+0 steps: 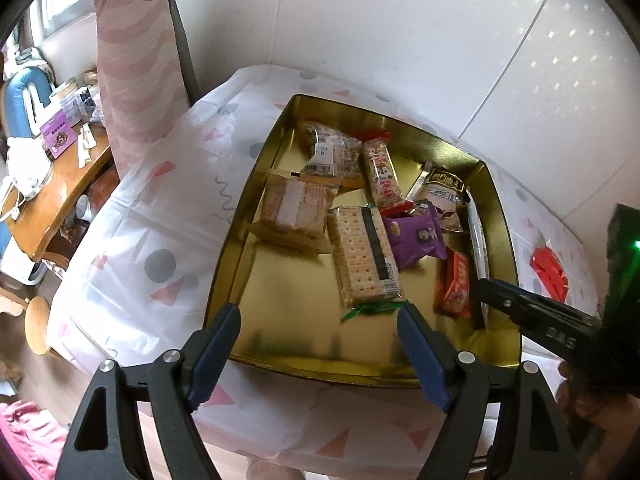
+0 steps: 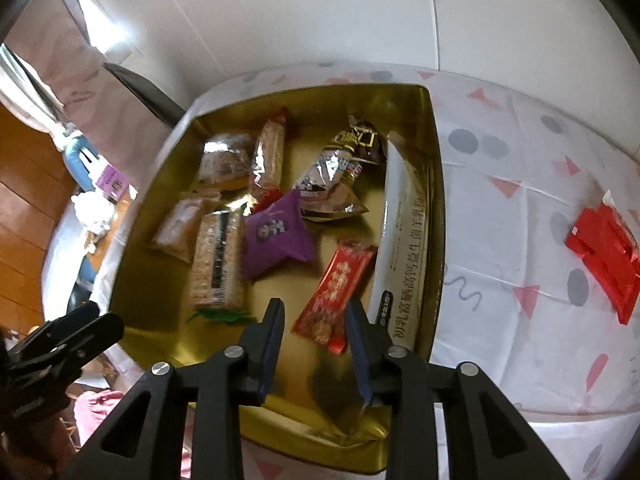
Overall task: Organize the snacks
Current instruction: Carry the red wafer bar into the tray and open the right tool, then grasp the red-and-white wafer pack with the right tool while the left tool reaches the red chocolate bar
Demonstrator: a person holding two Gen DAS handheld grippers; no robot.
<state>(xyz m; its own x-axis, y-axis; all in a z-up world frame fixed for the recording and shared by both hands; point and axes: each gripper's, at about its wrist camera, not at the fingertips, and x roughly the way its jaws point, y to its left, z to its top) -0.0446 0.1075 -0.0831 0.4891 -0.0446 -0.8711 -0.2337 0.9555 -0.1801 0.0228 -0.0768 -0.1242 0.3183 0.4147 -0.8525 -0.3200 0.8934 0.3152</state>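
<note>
Snack packets (image 1: 362, 252) are lying scattered in the gold tin (image 1: 240, 240) at frame centre — purple, red, clear-wrapped; both grippers' fingers (image 1: 216, 344) (image 2: 272, 332) are hanging apart, empty.

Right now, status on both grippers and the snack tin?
Left gripper open, empty, over the gold tin. Right gripper open, nothing gripped, just short of the red snack bar. One red packet outside on the tablecloth.

Snacks (image 1: 362, 248) lie in the tin (image 1: 232, 248) on the table (image 1: 132, 216) (one packet (image 2: 604, 252) outside, at 3 o'clock).
</note>
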